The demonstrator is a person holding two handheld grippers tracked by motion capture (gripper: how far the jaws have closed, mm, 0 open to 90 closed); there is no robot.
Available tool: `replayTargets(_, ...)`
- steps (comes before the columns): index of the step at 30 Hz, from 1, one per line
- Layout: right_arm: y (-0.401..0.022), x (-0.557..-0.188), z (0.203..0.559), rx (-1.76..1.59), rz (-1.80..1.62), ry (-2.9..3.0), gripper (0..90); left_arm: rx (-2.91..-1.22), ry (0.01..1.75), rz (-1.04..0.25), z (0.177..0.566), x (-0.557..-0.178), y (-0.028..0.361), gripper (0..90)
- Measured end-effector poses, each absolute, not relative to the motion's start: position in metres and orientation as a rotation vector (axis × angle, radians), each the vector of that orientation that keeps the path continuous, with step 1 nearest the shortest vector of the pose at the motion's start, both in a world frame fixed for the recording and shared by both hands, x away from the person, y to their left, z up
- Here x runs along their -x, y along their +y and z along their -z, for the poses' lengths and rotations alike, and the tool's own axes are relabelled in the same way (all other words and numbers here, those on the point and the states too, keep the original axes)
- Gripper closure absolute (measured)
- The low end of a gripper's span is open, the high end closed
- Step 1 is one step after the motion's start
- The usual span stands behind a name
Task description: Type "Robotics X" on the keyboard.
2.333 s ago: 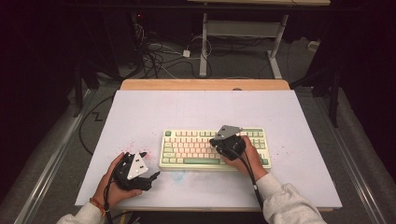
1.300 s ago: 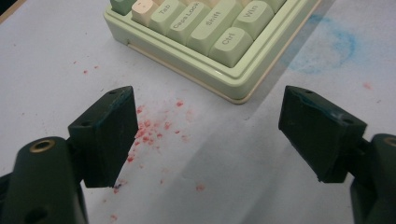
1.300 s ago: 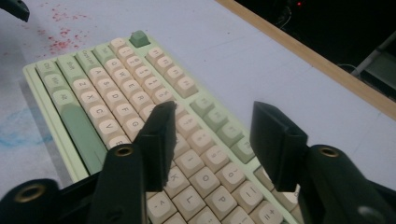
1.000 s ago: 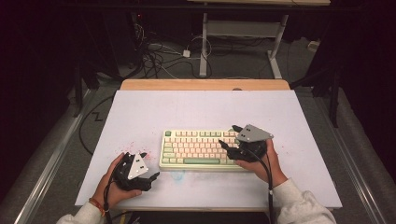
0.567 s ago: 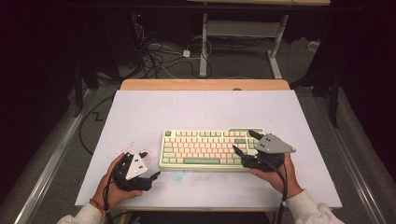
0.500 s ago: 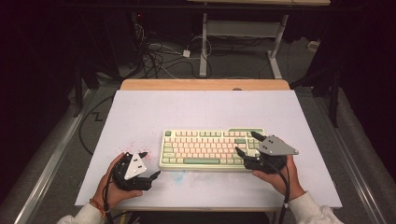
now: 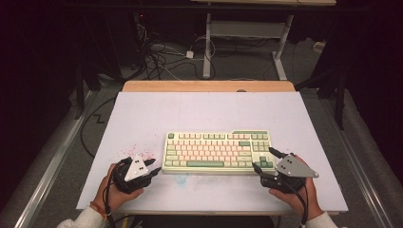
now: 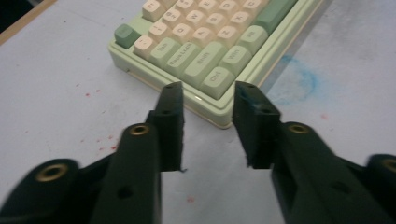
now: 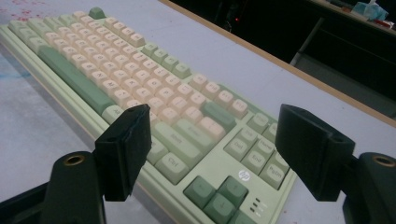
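Green-and-cream mechanical keyboard [image 7: 217, 151] on white surface [image 7: 199, 109], left claw [image 7: 153, 170] just narrowed, empty, at its near-left corner, right claw [image 7: 263, 159] wide, empty, at its right end

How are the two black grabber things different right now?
The left gripper has its fingers closer together, just closed in with nothing between them; the right gripper spreads its fingers wide. The left sits at the pale green keyboard's near left corner, the right at its right end. Both hold nothing.
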State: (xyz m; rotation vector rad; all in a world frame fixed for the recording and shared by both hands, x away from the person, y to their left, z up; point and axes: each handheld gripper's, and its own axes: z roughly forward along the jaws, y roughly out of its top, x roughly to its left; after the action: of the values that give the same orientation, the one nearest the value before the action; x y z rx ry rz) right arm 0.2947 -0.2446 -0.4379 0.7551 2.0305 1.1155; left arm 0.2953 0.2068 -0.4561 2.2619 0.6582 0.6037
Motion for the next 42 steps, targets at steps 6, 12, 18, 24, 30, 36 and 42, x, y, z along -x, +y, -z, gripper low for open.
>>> replayTargets(6,-0.250,-0.286,0.441,-0.763,-1.105,2.030,27.2,-2.231,0.594,-0.475,0.453,-0.295,0.206,86.2)
replayTargets(12,-0.246,-0.281,0.442,-0.735,-1.077,2.048,27.3,-2.228,0.592,-0.444,0.450,-0.299,0.201,87.6)
replayTargets(18,-0.245,-0.282,0.444,-0.740,-1.074,2.065,27.2,-2.260,0.588,-0.437,0.446,-0.309,0.186,87.6)
replayTargets(24,-0.244,-0.286,0.448,-0.764,-1.073,2.104,27.5,-2.303,0.547,-0.421,0.442,-0.322,0.165,87.6)
replayTargets(30,-0.243,-0.286,0.450,-0.758,-1.056,2.118,27.6,-2.327,0.514,-0.397,0.436,-0.337,0.147,87.6)
replayTargets(36,-0.242,-0.286,0.451,-0.745,-1.040,2.130,27.5,-2.366,0.493,-0.388,0.437,-0.349,0.128,87.6)
replayTargets(42,-0.241,-0.287,0.453,-0.738,-1.023,2.141,27.5,-2.390,0.507,-0.375,0.439,-0.360,0.116,87.6)
